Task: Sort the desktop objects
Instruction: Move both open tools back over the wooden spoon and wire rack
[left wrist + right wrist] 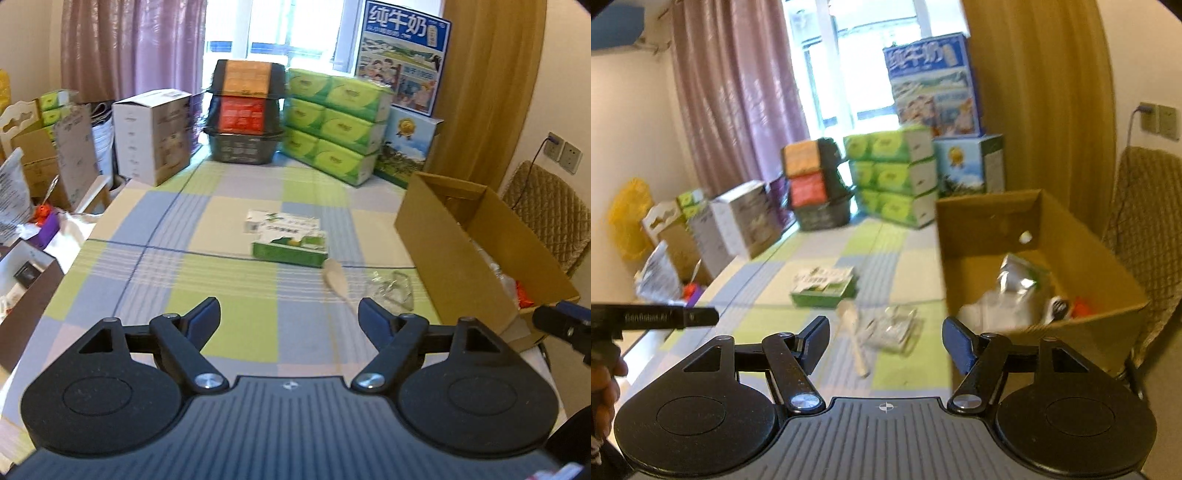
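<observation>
Spoon (338,282) lies flat, long axis diagonal, bowl pointing toward green box (290,248). Left gripper (290,319) and right gripper (884,338): jaws apart, empty. Box lettering illegible.

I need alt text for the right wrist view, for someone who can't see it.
The open right gripper hovers empty above a checked tablecloth, with a pale spoon and a crumpled clear plastic wrapper lying just ahead. A green and white box sits farther back, and an open cardboard box holding sorted items stands to the right.
</observation>
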Demonstrator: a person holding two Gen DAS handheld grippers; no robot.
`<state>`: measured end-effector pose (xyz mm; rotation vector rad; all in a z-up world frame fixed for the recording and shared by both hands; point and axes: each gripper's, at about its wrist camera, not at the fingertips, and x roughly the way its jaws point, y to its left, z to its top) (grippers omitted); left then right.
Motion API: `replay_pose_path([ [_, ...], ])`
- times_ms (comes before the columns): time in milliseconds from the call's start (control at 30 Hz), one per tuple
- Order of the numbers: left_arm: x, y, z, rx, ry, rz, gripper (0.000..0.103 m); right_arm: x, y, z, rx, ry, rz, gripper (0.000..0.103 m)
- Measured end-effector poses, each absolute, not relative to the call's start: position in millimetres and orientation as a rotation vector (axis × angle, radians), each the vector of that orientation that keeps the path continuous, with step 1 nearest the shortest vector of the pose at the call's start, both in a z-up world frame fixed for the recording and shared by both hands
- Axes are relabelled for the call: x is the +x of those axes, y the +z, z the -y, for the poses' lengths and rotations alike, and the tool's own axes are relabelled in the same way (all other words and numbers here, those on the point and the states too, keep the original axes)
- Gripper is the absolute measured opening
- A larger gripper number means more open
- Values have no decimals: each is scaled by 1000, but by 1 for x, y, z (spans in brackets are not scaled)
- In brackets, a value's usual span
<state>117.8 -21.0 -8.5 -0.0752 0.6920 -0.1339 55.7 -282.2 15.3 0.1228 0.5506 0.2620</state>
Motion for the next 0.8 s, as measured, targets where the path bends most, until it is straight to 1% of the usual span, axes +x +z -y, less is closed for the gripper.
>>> replay_pose_path([
  [100, 116, -14, 11, -73, -123, -702, 85, 54, 8, 270, 113, 275, -575, 71],
  [167, 117, -17, 6, -64, -114, -709, 86, 55, 3, 264, 100, 280, -586, 76],
  [267, 120, -20, 0, -62, -108, -719, 88, 55, -1, 255, 71, 279, -594, 81],
  [367, 122, -24, -4, -55, -105, -724, 90, 59, -6, 246, 53, 285, -601, 83],
  [467, 129, -30, -9, -49, -105, -733, 91, 66, -12, 236, 41, 291, -606, 85],
  [800, 170, -49, -23, -1, -113, -756, 93, 111, -45, 201, -2, 295, -624, 85],
])
